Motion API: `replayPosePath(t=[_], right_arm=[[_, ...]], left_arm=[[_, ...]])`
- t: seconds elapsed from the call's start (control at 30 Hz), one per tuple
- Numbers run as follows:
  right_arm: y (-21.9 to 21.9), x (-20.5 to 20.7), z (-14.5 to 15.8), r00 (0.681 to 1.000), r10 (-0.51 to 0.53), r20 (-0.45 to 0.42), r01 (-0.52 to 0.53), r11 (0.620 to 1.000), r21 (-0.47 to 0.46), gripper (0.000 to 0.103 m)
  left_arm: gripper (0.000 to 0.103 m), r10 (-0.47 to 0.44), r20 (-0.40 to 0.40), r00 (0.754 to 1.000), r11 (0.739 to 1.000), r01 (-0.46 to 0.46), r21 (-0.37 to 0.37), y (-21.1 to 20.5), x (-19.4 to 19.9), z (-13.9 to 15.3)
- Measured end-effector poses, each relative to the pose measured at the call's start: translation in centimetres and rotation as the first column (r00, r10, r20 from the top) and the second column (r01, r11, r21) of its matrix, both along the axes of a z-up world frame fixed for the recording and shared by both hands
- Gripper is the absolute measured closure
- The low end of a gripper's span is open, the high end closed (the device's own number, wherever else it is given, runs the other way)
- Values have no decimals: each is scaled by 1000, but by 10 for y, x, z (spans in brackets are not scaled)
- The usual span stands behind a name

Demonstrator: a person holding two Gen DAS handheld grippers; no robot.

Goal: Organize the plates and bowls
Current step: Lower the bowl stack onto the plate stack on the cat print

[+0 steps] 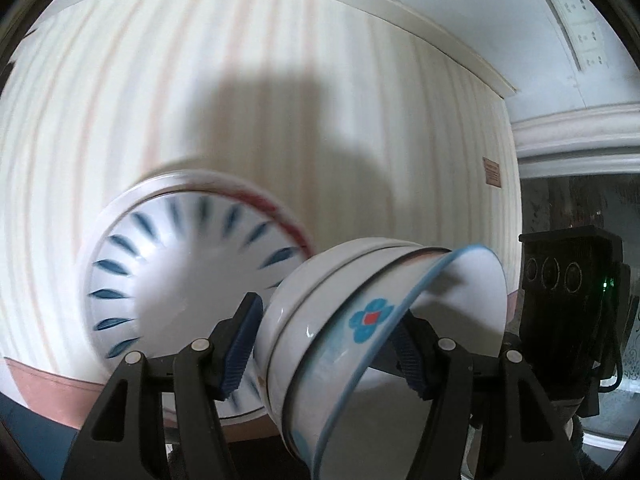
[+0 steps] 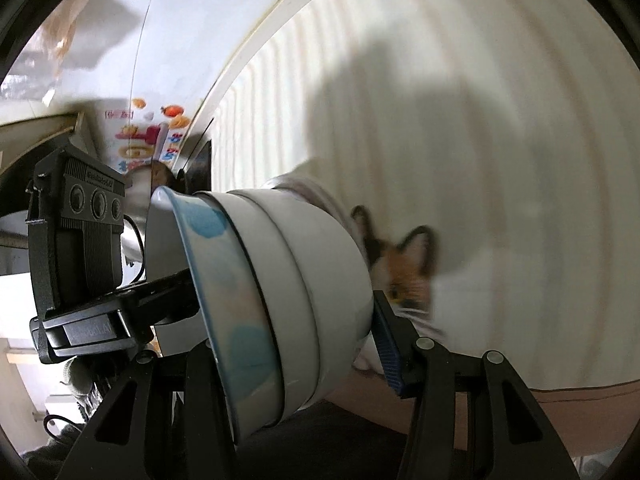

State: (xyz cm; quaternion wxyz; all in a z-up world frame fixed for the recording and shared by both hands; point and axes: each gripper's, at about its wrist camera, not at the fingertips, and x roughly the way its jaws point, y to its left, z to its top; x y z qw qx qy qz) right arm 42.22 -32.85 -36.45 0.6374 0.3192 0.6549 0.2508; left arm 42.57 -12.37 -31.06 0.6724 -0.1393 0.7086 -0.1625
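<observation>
While both grippers close in from opposite sides, a nested stack of bowls (image 1: 344, 320) hangs tipped on its side above a pale striped tablecloth (image 1: 240, 80). From the left wrist view, the left gripper (image 1: 324, 340) has its jaws clamped on the stack, one blue pad against the white base of the outermost bowl and the other reaching inside the mouth of the innermost, a blue-rimmed bowl (image 1: 400, 340) printed with a blue flower. From the right wrist view, the right gripper (image 2: 296, 344) grips the same stack (image 2: 288, 280): its right blue pad presses the white base, while the other finger is hidden behind the rim, so the jaws look clamped on the bowls. At least three bowls sit one inside another; whether anything lies in the innermost cannot be told. On the cloth behind the stack, a bowl with dark blue dashes (image 1: 180, 272) rests inside a red-rimmed plate (image 1: 280, 208). Beside the stack in the right view lies a dish with a fox face (image 2: 404, 272), blurred.
</observation>
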Motion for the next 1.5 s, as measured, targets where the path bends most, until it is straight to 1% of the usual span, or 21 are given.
replayPosePath(t=[0.17, 0.33, 0.53, 0.87, 1.27, 1.4, 1.5], right_arm=[[50, 7, -9, 999, 39, -2, -39, 999, 9, 51], [75, 7, -18, 997, 75, -5, -75, 997, 5, 51], [98, 11, -29, 995, 100, -14, -101, 995, -15, 51], [109, 16, -40, 995, 91, -28, -92, 995, -42, 51], [111, 20, -43, 996, 80, -34, -82, 995, -61, 51], [111, 19, -43, 996, 81, -39, -84, 994, -70, 50], [112, 18, -43, 996, 81, -48, -84, 994, -76, 48]], left_arm=[[43, 38, -6, 999, 999, -38, 10, 36, -4, -6], [43, 73, -19, 997, 997, -73, 7, 61, -3, -17], [43, 87, -21, 996, 996, -87, 4, 72, 0, -29], [42, 86, -30, 996, 996, -87, -5, 75, 6, -42], [43, 57, -16, 998, 998, -57, 3, 79, 8, -43], [43, 47, -11, 999, 999, -47, 14, 77, 8, -42], [43, 34, 13, 999, 998, -35, 43, 72, 6, -36]])
